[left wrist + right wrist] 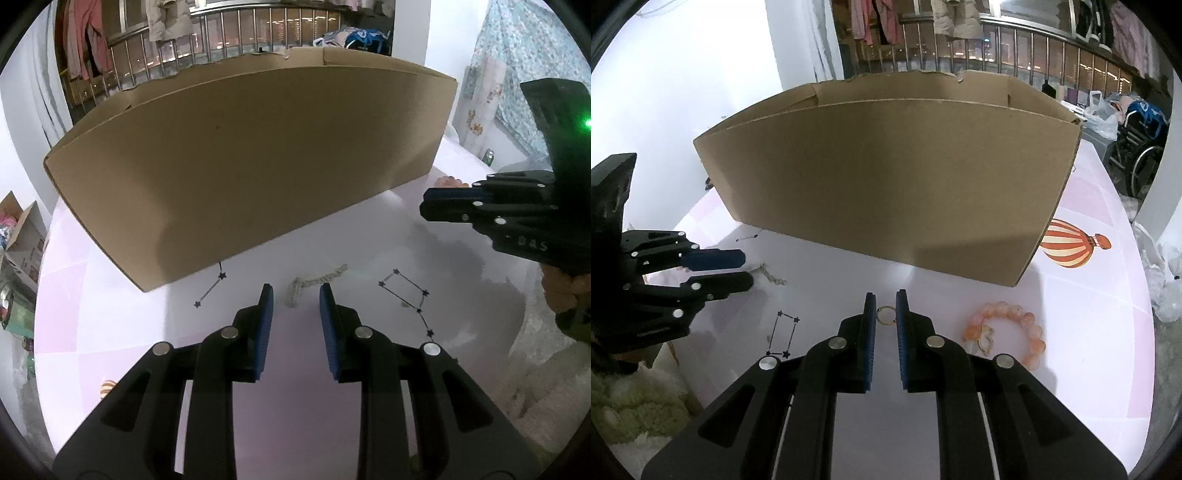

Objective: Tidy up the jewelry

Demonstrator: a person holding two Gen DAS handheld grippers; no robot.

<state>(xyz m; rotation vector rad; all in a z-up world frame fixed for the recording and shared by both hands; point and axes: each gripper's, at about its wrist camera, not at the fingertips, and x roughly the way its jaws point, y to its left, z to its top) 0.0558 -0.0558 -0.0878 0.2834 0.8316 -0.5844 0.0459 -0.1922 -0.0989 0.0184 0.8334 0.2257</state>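
So both claws were lined up on their own bit of jewelry in front of the big cardboard box (886,177). The right gripper (885,302) had its pads spread with a small gold ring (885,316) sitting flat on the table (1089,314) right between the tips — not pinched yet as far as I could tell, there was a sliver of gap on both sides. The left gripper (296,295) was spread wider, tips either side of a pale chain bracelet (314,282) that lay bent on the tabletop just ahead of it. Off to the right of the ring was a peachy bead bracelet (1008,332) with a little charm, untouched.

My take on doing this step well: the ring was thin and lying flat, so the pads probably needed to be almost scraping the table before closing, otherwise they'd shut over the top of it and it'd skitter away. Close slow, keep it centered, then lift straight up before swinging over the box wall — that wall looked tall, so clearing the rim matters.

Same deal for the chain: I'd grab it at the bend where the links bunch up, not along a single strand, since a loose chain will likely slip out or dangle and snag the box edge.
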